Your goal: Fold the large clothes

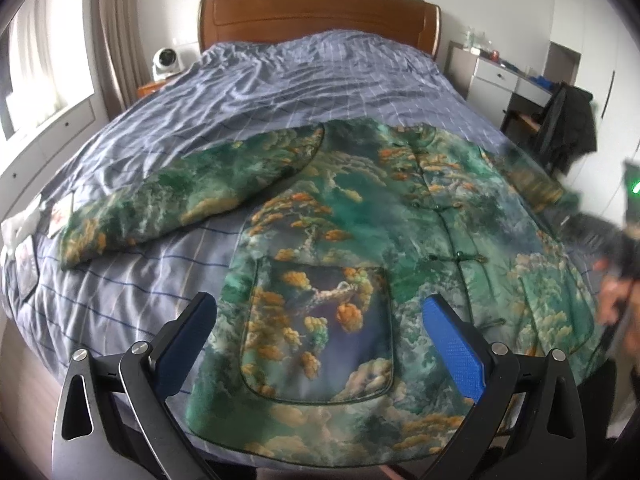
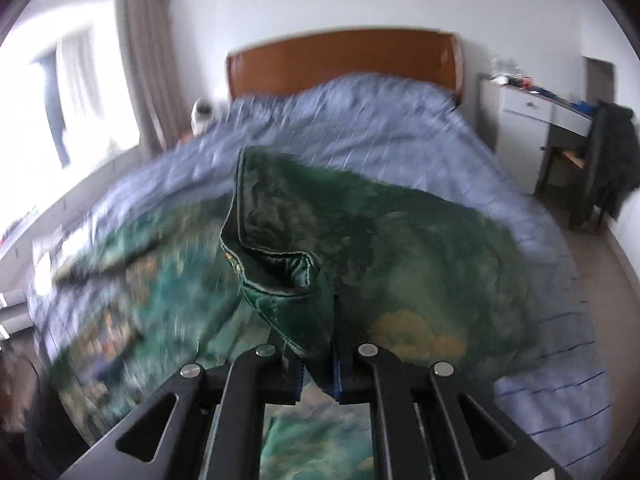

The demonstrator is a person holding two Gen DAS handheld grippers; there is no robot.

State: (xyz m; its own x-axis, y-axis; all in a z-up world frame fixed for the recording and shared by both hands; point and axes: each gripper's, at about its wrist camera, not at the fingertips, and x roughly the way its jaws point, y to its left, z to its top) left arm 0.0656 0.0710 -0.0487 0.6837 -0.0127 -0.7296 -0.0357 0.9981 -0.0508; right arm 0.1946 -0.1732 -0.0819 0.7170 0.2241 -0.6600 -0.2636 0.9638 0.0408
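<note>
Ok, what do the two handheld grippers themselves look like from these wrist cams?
The left gripper has black linkage arms with triangular cut-outs, silver round pivot pins and blue textured pads. The right gripper is built the same: black arms, silver pins, blue pad edges. No cables or markings show.

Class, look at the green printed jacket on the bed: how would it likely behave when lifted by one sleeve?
The jacket probably flops: its cuff crumples in the shut right gripper. It looks padded, so likely bulky rather than thin. Its sheen suggests it may be slippery.
</note>
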